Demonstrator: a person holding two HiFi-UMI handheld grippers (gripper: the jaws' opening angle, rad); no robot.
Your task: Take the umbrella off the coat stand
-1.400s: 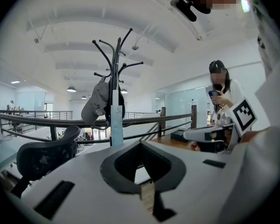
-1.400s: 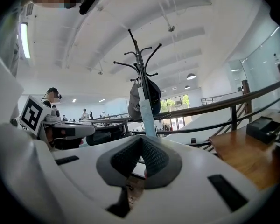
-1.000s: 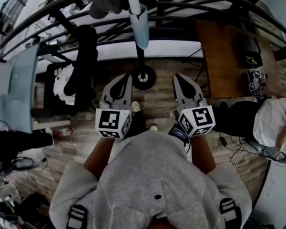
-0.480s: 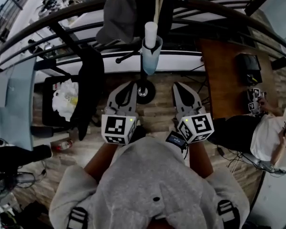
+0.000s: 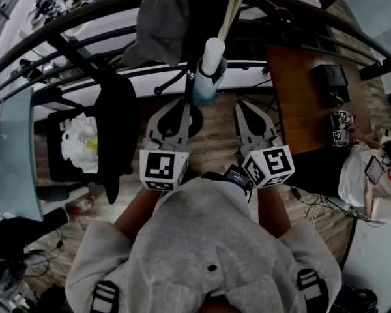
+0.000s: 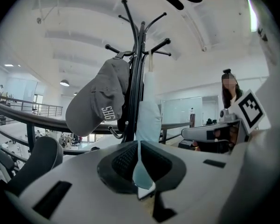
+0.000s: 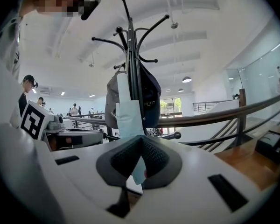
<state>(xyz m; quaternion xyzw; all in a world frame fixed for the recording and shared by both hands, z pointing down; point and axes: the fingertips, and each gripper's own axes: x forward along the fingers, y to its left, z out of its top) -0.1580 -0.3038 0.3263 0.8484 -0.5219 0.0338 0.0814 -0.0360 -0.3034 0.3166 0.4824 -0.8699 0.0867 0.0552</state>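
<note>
A black coat stand (image 5: pixel 202 5) rises straight ahead. On it hangs a folded light-blue umbrella (image 5: pixel 204 85) with a white handle, and beside that a grey cap (image 5: pixel 161 25). My left gripper (image 5: pixel 177 104) is shut and empty, just short of the umbrella on its left. My right gripper (image 5: pixel 242 105) is likewise shut and empty on the umbrella's right. In the left gripper view the umbrella (image 6: pixel 147 111) hangs beyond the closed jaws (image 6: pixel 139 146), with the cap (image 6: pixel 98 101) to its left. The right gripper view shows the umbrella (image 7: pixel 126 108) on the stand (image 7: pixel 133 41) past its closed jaws (image 7: pixel 141 141).
A dark railing (image 5: pixel 85 31) runs behind the stand. A wooden table (image 5: pixel 306 90) is at the right, where a person (image 5: pixel 371 175) sits. A black chair with a dark garment (image 5: pixel 117 122) and a white bag (image 5: pixel 78 142) stand at the left.
Both grippers have come forward toward the coat stand, side by side. The umbrella now hangs just beyond their tips. Both stayed shut.
</note>
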